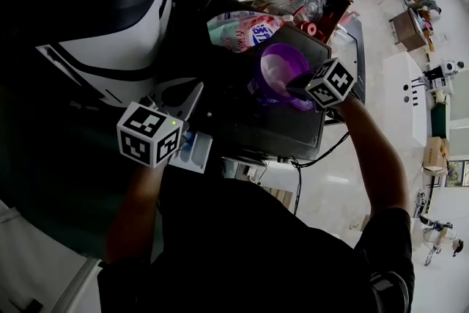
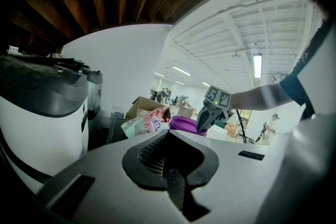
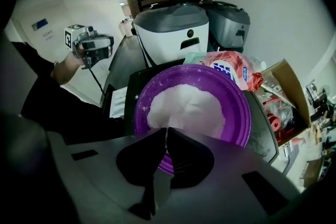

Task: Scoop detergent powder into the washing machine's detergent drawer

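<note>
Reaches forward and to the right with the right arm [image 1: 374, 157], elbow a little bent. Holds the right tool [image 3: 166, 132] with its jaws pressed together, tips pointing down over the near edge of the purple bowl [image 3: 239, 113]. Cannot tell if anything thin is pinched between them.

Bends the left arm [image 1: 139, 201] and holds the left tool [image 2: 169, 171] out on the left, well apart from the bowl. Has those jaws squeezed together too, with nothing between them, aimed across at the bowl and the right tool.

In the bowl, a heap of white powder [image 3: 184, 105], a bit toward its left side. Under the bowl, a dark worktop [image 1: 271, 128]. Just past the bowl on the far side, a pink and white bag [image 3: 233, 71] lying down. Past that, to the right, an open cardboard box [image 3: 286, 86] full of stuff. On the far left, a white washing machine [image 1: 117, 26] with a grey top. Just right of the left tool's cube, a small pale blue and white tray that looks like the detergent drawer [image 1: 192, 150].
</note>
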Demonstrator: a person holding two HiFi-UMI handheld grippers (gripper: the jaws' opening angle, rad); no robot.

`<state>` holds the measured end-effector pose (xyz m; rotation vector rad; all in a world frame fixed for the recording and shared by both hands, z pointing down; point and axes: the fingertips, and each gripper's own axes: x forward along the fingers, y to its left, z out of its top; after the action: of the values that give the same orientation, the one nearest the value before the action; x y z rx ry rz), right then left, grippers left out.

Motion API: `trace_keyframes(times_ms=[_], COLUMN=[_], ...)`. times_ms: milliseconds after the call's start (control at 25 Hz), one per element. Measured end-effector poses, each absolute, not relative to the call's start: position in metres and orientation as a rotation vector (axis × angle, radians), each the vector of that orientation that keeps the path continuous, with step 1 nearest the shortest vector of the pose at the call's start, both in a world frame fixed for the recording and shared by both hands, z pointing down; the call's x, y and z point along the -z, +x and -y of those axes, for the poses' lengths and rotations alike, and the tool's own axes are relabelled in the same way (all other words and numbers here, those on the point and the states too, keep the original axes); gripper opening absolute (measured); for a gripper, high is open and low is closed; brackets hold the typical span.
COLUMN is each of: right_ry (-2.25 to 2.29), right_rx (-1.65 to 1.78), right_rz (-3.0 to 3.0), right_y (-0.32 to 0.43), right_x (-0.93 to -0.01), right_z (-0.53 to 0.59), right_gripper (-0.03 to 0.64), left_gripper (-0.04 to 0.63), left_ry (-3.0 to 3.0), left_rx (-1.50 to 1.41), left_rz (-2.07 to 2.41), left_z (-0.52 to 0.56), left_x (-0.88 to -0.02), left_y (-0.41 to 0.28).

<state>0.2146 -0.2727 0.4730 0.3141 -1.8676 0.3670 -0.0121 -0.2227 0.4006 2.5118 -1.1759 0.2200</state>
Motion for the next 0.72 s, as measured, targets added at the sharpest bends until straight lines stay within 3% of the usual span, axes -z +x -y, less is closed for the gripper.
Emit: trace_keyframes(times_ms=[720], right_ry=[0.431], right_rx=[-0.665], right_rz=[2.079], right_y=[0.208], right_x=[-0.458], right_z=[0.271], right_gripper=[0.021], left_gripper=[0.008], left_ry=[2.5], left_rx=[-0.249], left_rz=[1.145], left_z=[0.211], left_x=[-0.406], left_y=[-0.007])
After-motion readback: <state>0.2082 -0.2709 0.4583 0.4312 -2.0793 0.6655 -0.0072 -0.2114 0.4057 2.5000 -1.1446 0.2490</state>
